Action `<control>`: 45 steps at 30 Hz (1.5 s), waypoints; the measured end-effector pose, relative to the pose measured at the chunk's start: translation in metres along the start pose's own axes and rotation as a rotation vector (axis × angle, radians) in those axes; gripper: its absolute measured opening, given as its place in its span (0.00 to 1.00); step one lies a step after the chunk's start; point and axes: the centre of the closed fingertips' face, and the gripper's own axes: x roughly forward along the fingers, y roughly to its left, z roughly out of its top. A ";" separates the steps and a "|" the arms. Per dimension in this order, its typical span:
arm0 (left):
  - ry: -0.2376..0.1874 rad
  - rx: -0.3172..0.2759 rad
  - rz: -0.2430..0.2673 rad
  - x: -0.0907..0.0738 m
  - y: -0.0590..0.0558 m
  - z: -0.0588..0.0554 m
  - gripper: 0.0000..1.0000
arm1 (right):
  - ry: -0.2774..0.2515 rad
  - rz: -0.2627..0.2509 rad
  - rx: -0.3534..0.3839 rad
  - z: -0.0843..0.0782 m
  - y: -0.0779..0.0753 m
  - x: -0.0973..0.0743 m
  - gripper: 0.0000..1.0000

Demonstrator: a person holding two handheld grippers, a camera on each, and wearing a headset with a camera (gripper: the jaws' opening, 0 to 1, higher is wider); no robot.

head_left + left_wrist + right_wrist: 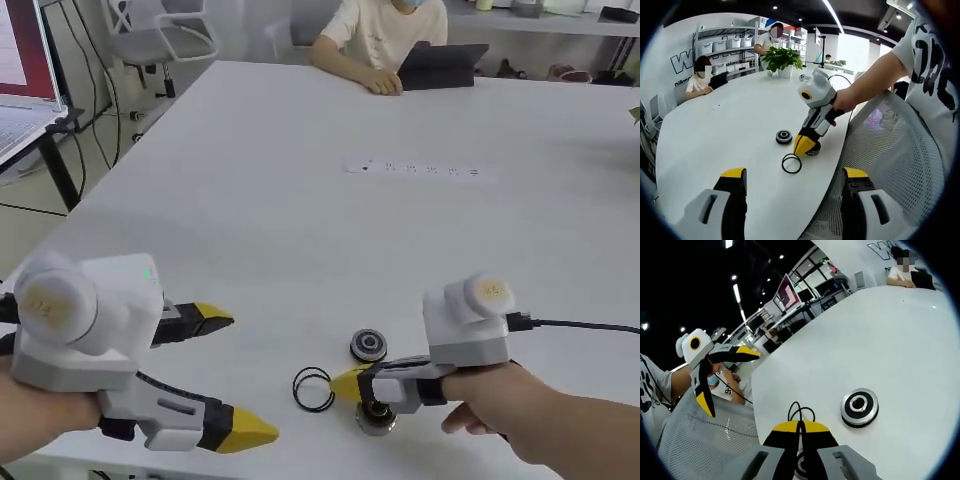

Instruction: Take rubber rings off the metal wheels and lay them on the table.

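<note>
- My left gripper (235,372) is released, its jaws spread wide over the near table edge and holding nothing.
- My right gripper (350,384) is clenched, tips together. I cannot tell whether they nip anything.
- The black rubber rings (313,389) lie flat on the white table (300,220), just beside those tips.
- One metal wheel (369,344) sits just beyond them. A second wheel (376,420) is under the right gripper.

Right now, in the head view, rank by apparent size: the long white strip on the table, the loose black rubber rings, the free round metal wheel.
1. Long white strip, though farthest away.
2. Loose black rubber rings.
3. Free round metal wheel, only slightly smaller than the rings; nearly alike.
</note>
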 end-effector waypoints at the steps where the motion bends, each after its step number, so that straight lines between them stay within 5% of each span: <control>1: 0.000 -0.002 0.000 0.000 0.000 0.000 0.75 | 0.003 -0.002 -0.004 0.000 0.000 0.000 0.00; 27: 0.031 -0.003 -0.019 0.003 -0.003 -0.006 0.75 | 0.060 -0.037 -0.153 -0.004 0.002 -0.002 0.11; 45: 0.027 -0.014 -0.031 0.015 0.003 0.003 0.73 | 0.006 -0.061 -0.211 0.008 -0.002 -0.035 0.17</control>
